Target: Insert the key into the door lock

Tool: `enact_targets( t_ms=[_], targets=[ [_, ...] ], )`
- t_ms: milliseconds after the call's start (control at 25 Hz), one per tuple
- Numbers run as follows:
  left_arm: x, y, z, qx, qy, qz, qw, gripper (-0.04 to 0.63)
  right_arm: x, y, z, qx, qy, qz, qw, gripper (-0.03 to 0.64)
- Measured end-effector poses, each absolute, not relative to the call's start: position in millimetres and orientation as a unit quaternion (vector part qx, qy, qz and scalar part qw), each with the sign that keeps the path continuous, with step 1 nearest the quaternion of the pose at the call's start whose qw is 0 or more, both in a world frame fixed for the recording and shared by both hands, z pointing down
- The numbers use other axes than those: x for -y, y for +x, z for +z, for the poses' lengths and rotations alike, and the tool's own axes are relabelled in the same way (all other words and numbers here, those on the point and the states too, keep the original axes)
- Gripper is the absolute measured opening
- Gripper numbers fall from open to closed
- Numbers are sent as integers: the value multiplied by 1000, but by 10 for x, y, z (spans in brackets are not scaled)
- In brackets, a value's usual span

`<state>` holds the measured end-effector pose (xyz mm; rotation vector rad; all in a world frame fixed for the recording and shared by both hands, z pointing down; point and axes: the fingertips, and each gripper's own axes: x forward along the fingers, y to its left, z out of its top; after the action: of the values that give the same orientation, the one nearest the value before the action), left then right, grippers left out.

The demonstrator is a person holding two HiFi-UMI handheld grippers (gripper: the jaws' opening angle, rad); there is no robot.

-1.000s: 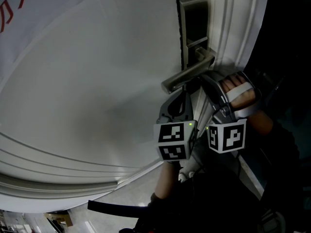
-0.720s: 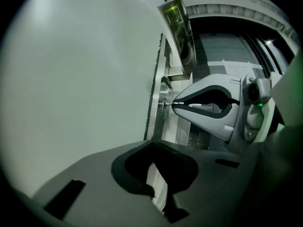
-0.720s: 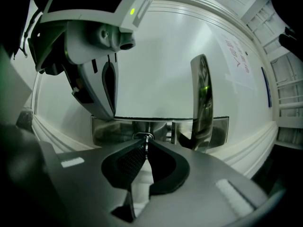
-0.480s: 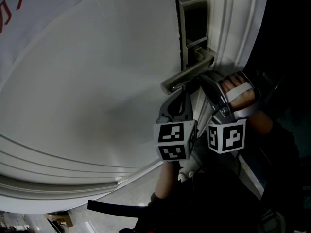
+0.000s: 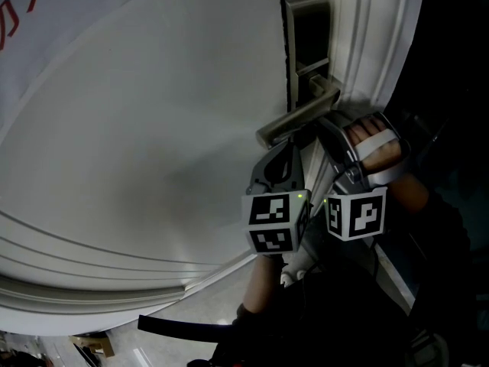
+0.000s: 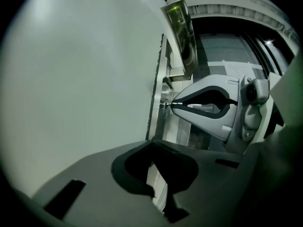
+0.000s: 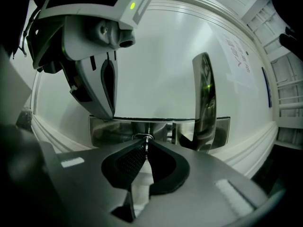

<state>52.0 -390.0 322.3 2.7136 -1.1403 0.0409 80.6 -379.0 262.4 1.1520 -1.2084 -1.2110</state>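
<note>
A steel lock plate [image 5: 309,29] with a lever handle [image 5: 298,117] sits on the white door [image 5: 153,128]. Under the handle, my right gripper [image 7: 146,143] is shut on the thin metal key [image 7: 147,140], whose tip is at the keyhole [image 7: 142,136] in the plate. The left gripper view shows this from the side: the right gripper [image 6: 173,103] holds the key [image 6: 166,103] against the lock plate [image 6: 156,115]. My left gripper [image 6: 154,141] hovers just left of it, shut and holding nothing. How deep the key sits is hidden.
The lever handle [image 7: 204,103] juts out just right of the keyhole, and the left gripper [image 7: 111,110] hangs close on its left. The moulded door frame [image 5: 374,44] runs along the right. A person's hand [image 5: 374,147] holds the right gripper.
The head view has shifted very slightly; both grippers and the key stay where they were under the handle.
</note>
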Motion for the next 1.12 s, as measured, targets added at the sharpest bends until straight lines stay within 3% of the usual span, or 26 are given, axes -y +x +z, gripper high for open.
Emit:
enact_targets(
  t_ms=[1120],
  targets=[
    [3705,482,3193,399,912,22,94,0,3527,955,2610,558,522,-461,452,20]
  ],
)
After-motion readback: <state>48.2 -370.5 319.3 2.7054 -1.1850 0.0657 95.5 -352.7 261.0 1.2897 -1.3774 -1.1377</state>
